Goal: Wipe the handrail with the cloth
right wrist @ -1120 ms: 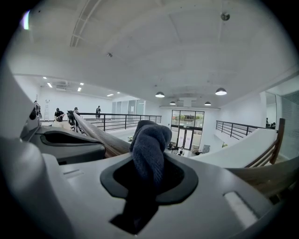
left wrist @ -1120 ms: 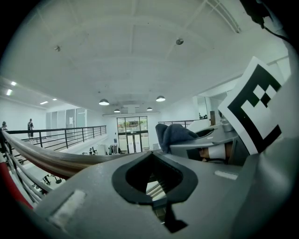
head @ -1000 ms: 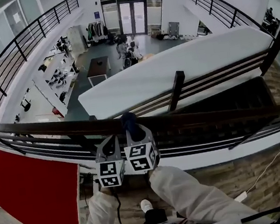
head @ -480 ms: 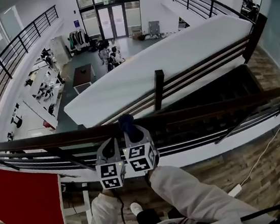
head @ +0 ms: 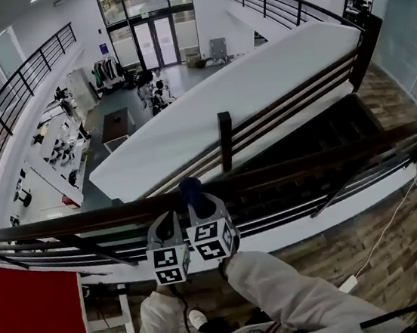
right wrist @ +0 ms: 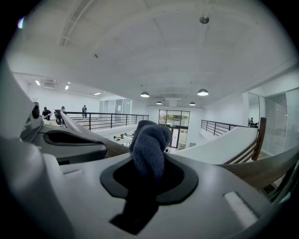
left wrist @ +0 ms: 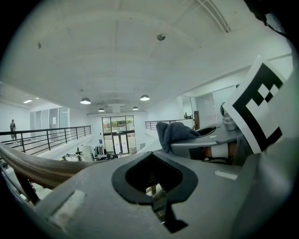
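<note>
So the handrail point(head: 307, 160) was a dark wooden bar with its long axis running left to right across the head view, just in front of the person. The cloth point(head: 190, 188) was dark blue, bunched into a thick roll sitting right on top of the rail. The roll pointed away from the person, crosswise to the rail. The right tool point(head: 196, 200) was clamped onto the near end of it, with the roll standing up out of the jaws. The left tool point(head: 167, 221) sat just beside it on the left, jaws together with nothing in them, tip at the rail. No label or print showed on the cloth. The only markings were the black-and-white squares on the tool cubes.
</note>
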`<state>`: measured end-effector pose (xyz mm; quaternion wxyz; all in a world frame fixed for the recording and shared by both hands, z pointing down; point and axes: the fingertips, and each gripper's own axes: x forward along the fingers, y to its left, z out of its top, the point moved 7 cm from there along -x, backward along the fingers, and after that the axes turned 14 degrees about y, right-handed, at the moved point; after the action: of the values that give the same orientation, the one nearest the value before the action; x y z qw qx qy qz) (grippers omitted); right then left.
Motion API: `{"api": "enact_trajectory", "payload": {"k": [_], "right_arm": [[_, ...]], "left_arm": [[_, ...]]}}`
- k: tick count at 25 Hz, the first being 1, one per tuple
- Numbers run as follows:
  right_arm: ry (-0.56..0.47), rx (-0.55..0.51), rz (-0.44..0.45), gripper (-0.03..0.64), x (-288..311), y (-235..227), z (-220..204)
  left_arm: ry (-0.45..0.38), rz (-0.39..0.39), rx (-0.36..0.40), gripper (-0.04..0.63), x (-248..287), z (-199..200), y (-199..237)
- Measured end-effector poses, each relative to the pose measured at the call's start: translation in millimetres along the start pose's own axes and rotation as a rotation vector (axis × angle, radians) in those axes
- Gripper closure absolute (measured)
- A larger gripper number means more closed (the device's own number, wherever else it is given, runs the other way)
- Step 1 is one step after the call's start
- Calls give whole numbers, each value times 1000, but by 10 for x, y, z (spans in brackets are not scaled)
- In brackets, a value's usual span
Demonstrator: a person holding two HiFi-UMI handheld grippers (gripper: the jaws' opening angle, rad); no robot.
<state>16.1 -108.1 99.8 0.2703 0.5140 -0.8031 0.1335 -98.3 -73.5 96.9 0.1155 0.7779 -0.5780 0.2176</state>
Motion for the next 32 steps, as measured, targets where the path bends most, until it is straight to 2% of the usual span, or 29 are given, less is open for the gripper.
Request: {"api": "enact_trajectory", "payload": {"k": [11, 17, 26, 32], "right_arm": [[4, 26, -17, 522, -204, -760, -235], [3, 35, -17, 522, -312, -1164, -341], [-4, 42, -21, 523, -469, -1712, -508], [-15, 53, -16, 523, -550, -1997, -588]], "left_arm": [[23, -23, 29, 592, 215, 152, -732], [52, -35, 15, 594, 337, 229, -1093], [42, -59, 59, 593, 545, 417, -1648], [33, -72, 61, 593, 658, 531, -1938]]}}
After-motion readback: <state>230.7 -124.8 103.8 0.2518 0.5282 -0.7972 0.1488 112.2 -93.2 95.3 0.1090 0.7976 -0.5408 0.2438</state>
